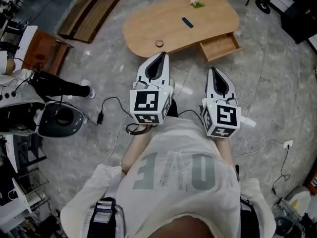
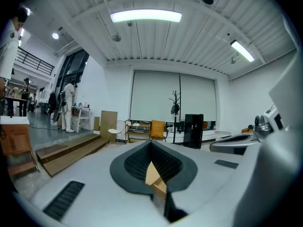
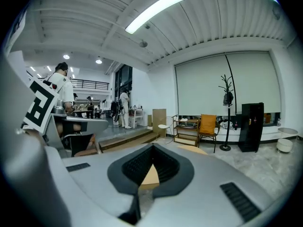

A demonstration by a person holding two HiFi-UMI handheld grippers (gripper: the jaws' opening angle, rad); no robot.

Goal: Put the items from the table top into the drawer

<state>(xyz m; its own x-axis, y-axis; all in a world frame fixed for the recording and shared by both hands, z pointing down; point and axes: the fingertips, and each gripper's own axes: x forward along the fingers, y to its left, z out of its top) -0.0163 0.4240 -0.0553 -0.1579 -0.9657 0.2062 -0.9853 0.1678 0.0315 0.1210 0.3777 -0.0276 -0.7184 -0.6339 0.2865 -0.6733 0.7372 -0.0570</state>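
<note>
An oval wooden table [image 1: 148,26] stands ahead on the stone floor, its drawer [image 1: 220,46] pulled out at the front right. On top lie a small round item [image 1: 159,43] near the front edge, a dark flat item [image 1: 187,22] in the middle, and a small pink and green item [image 1: 196,3] at the back. My left gripper [image 1: 161,56] [image 2: 151,143] is shut and empty, its tip just short of the table's front edge. My right gripper [image 1: 214,69] [image 3: 152,148] is shut too, holding nothing, below the drawer in the head view.
Long wooden planks [image 1: 89,9] lie on the floor at the upper left, with a small wooden cabinet [image 1: 44,48] below them. A black and grey machine [image 1: 59,120] and cables [image 1: 111,103] sit at my left. Another person's leg [image 1: 64,87] reaches in from the left.
</note>
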